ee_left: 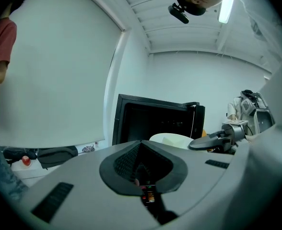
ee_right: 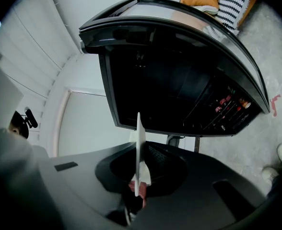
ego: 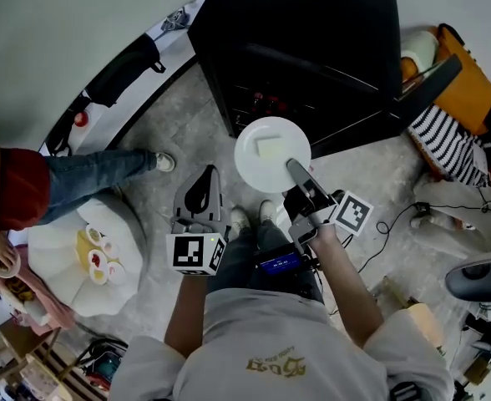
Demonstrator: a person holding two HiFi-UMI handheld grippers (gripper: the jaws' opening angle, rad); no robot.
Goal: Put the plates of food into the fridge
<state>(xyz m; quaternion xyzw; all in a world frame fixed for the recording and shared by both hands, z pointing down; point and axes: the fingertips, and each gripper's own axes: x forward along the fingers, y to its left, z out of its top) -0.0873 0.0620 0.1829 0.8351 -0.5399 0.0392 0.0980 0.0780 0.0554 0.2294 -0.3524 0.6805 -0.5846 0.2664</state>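
A white plate (ego: 270, 154) with a pale slice of food (ego: 270, 147) on it hangs just in front of the open black fridge (ego: 312, 40). My right gripper (ego: 295, 168) is shut on the plate's near rim. In the right gripper view the plate (ee_right: 139, 147) shows edge-on, pinched between the jaws of the right gripper (ee_right: 140, 186), with the fridge's dark inside (ee_right: 179, 85) and its bottles straight ahead. My left gripper (ego: 205, 175) hangs to the left of the plate, shut and holding nothing. The left gripper (ee_left: 141, 169) faces the fridge (ee_left: 155, 121) in its own view, where the plate (ee_left: 172, 139) also shows.
A low white table (ego: 62, 274) with several small dishes of food (ego: 101, 261) stands at the left. A person in a red top and jeans (ego: 78, 178) stands beside it. The fridge door (ego: 421, 86) swings out right; an orange bag (ego: 467, 82), striped cloth and cables lie beyond.
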